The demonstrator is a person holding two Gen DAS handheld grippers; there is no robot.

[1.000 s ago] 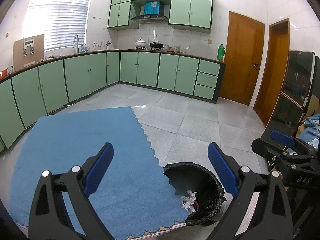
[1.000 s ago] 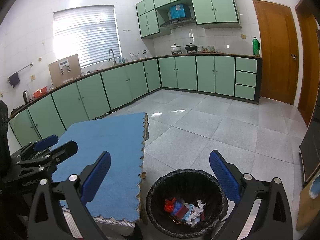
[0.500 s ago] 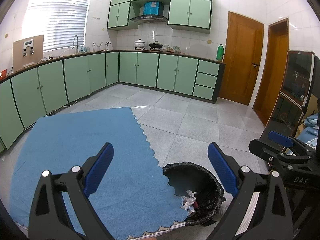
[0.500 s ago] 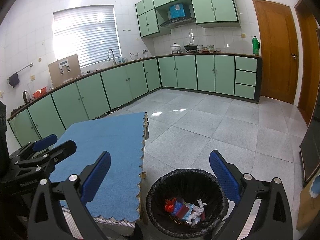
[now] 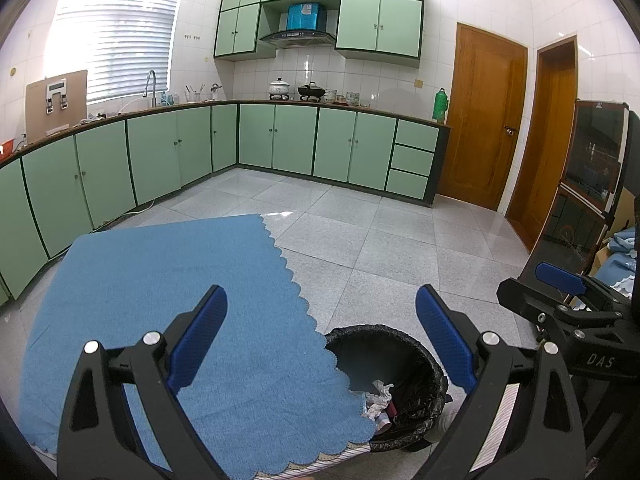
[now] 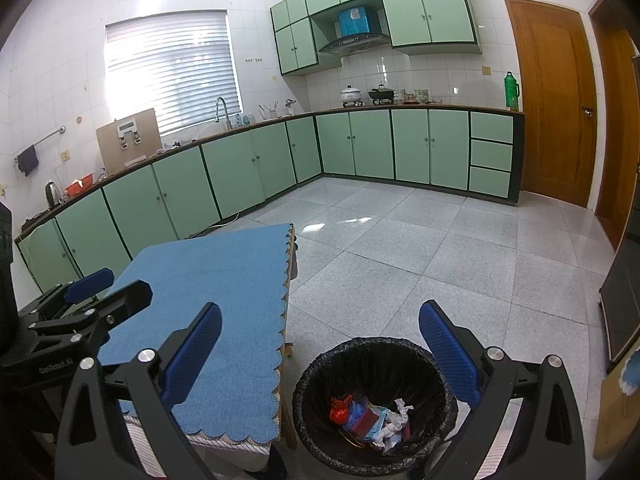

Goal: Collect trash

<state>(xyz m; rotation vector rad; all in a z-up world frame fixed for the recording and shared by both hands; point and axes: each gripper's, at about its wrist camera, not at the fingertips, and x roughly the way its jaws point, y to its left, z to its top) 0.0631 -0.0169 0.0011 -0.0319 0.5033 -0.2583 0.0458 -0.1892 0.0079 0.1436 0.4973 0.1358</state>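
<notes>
Both claws are spread wide and carry nothing. The left claw (image 5: 320,336) fills the bottom of its frame above the blue cloth (image 5: 168,300), which covers the surface and shows no litter on it. The right claw (image 6: 320,356) sits low in its frame, with the bin (image 6: 374,404) between its fingers at lower centre, standing on the floor just beside the cloth's scalloped edge.

The trash is already in that bin, which is lined with a black bag. At its bottom lie a red scrunched wrapper (image 6: 340,405), some blue packaging (image 6: 362,414) and a white crumpled tissue (image 6: 394,420), touching one another in a loose heap. In the left wrist view only the tissue and a sliver of the rest show at lower right, past the cloth's corner.

By the look of it, collecting is done or close to it, since nothing loose shows anywhere else in either frame.

Should any piece need handling, all of it looks light, soft and easily crushed. Paper and film give under the fingers and can slip, so a raised crease or bunched fold is the place to pinch — not a flat face. The bag's rim would likely be thin and prone to tear.
</notes>
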